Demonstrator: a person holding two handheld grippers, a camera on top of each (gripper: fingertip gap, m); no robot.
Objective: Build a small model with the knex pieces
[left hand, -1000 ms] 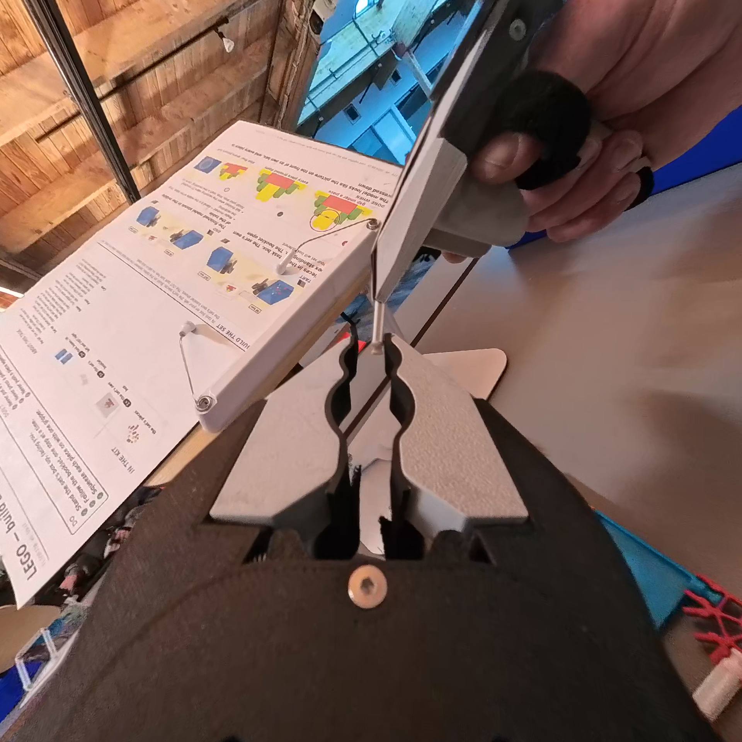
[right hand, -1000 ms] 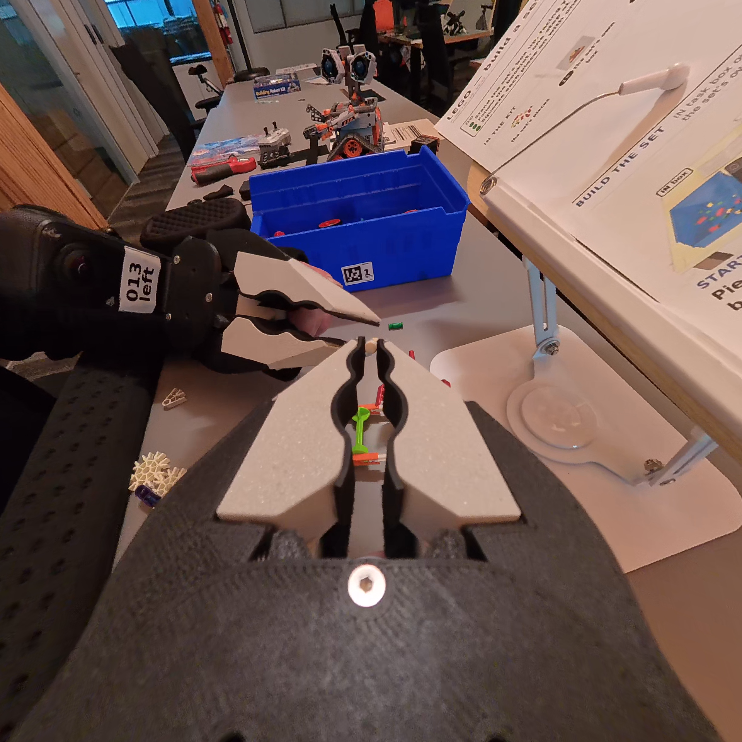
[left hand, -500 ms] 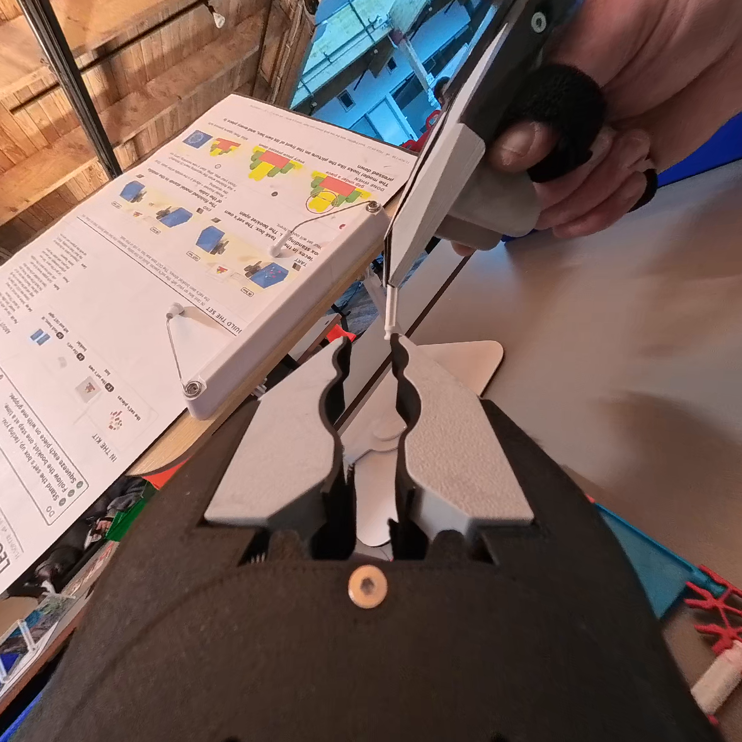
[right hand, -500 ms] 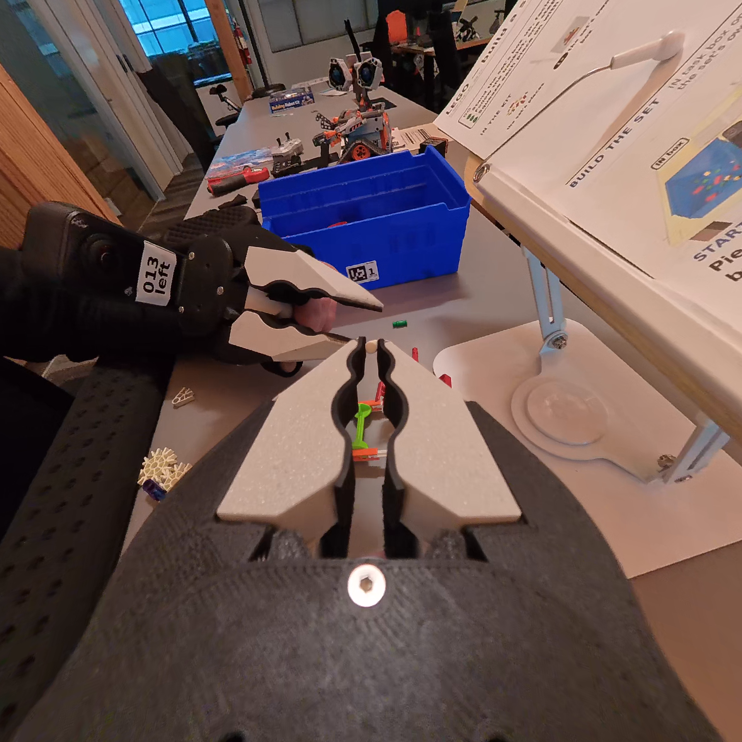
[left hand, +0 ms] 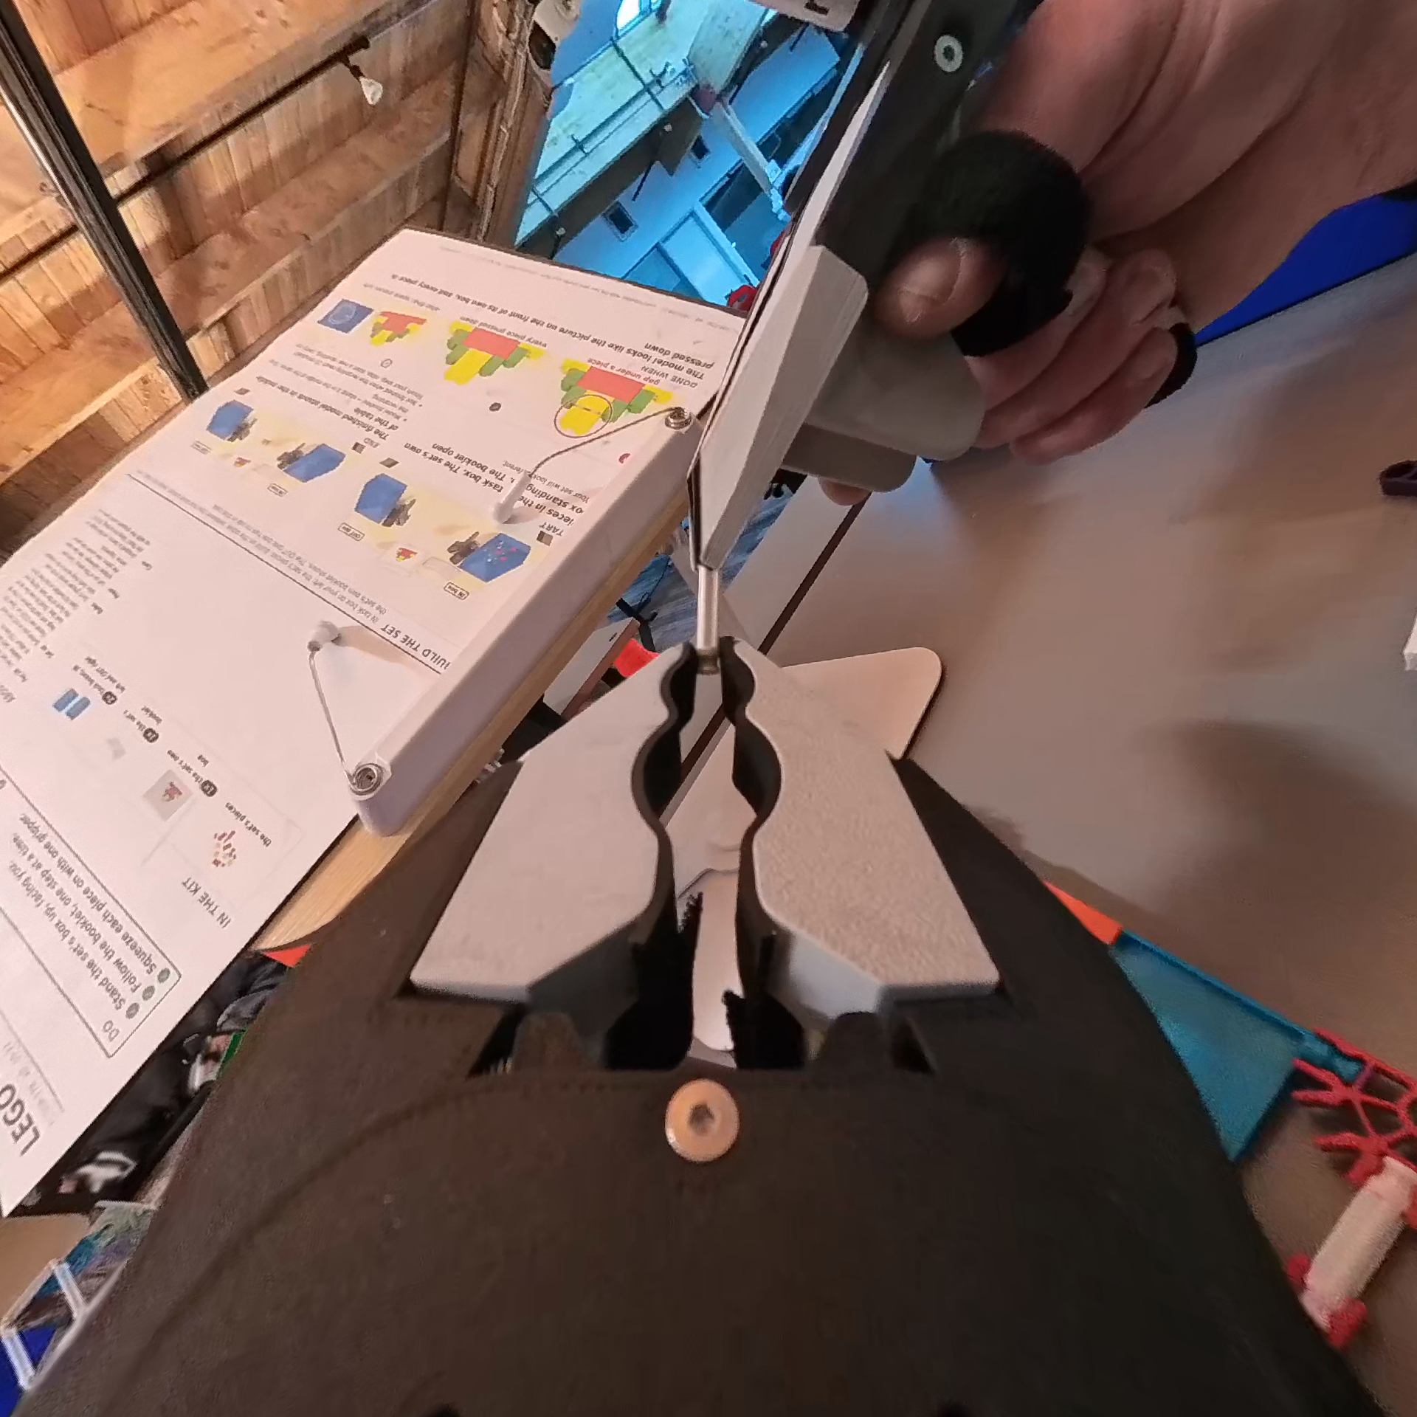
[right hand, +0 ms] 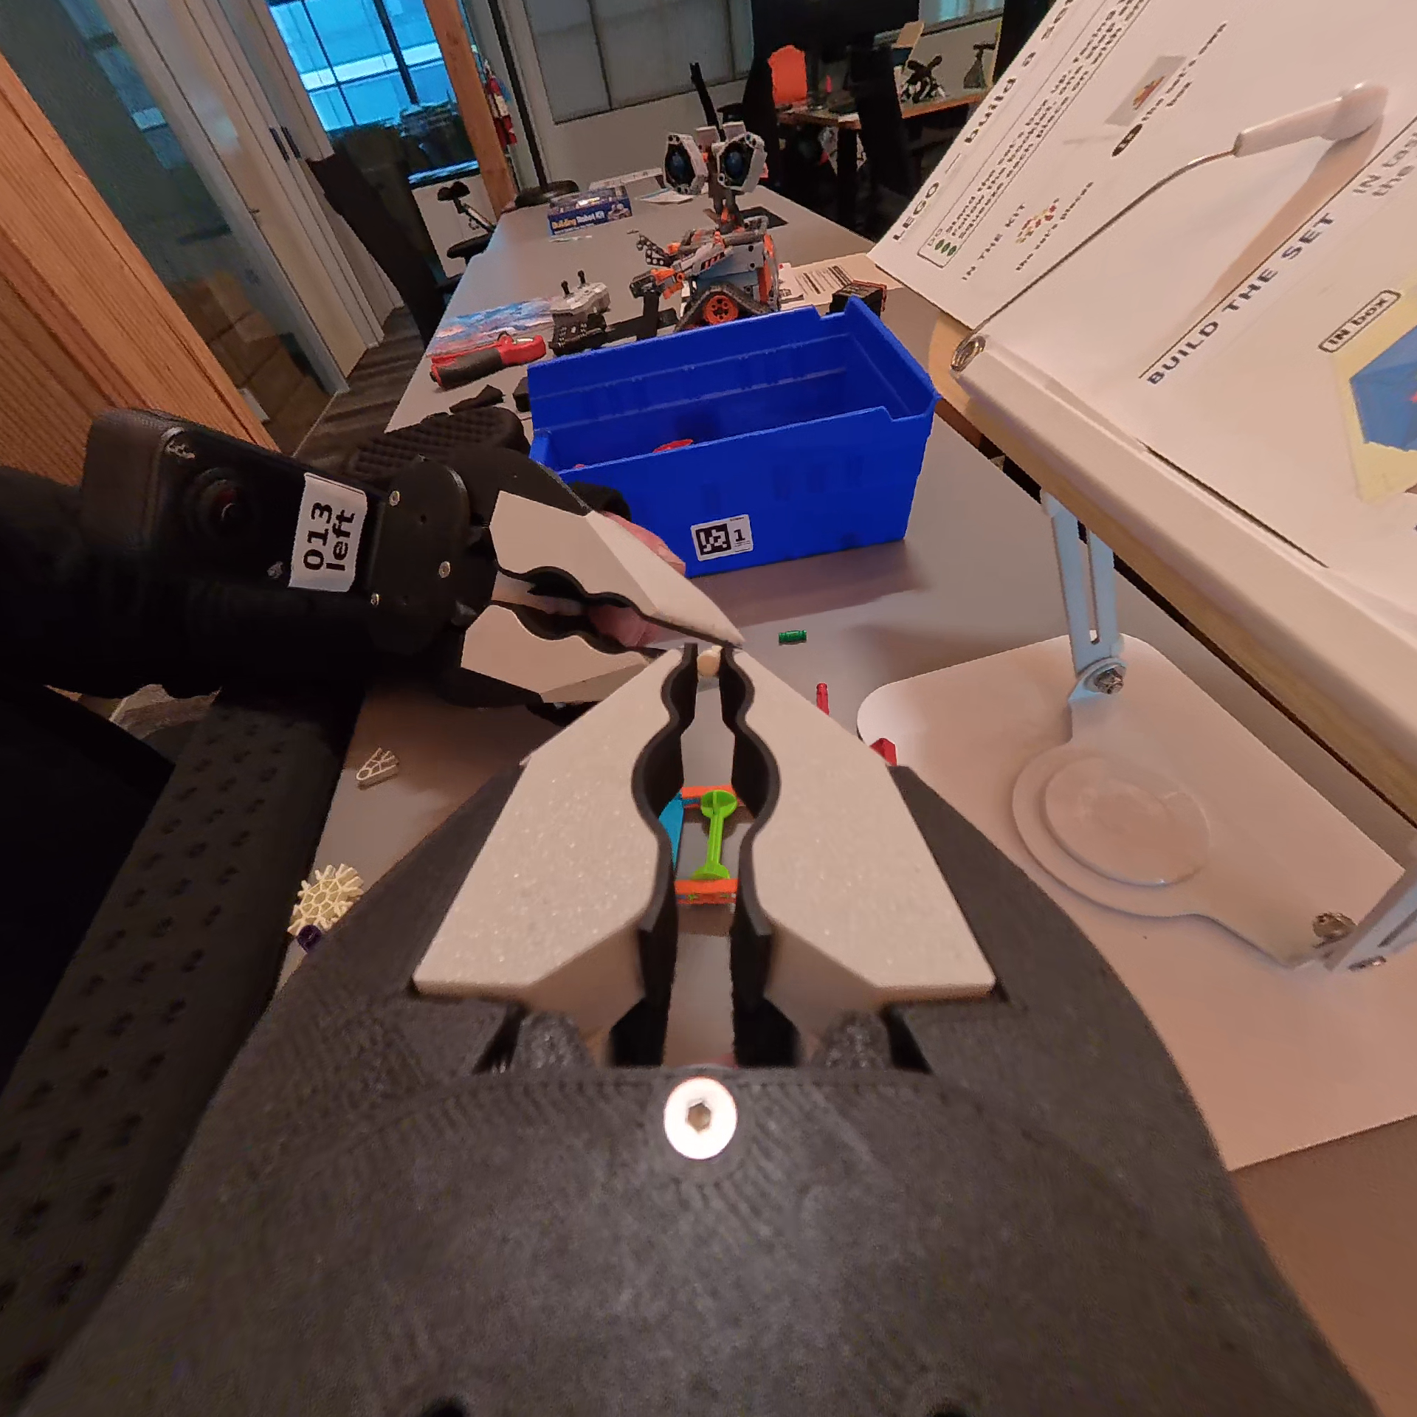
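Centre frame: my left claw (left hand: 709, 665), parted a moment ago, has closed again on the lower end of the white rod (left hand: 707, 609). My right claw (left hand: 699, 560) is clamped on its upper end, above the bench (left hand: 1150, 652).

Thin white rod (left hand: 706, 607) spans both gripper tips, pinched at each end

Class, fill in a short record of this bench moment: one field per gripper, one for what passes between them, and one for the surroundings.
Left gripper: tips closed on the lower end of a thin white rod.
Right gripper: closed on the same rod's other end; only its pale tip shows between the fingertips there.
Between them: the rod bridges both grippers above the grey table.
Surroundings: blue bin, instruction sheet on a tilted stand, small green piece, toy robot farther back.
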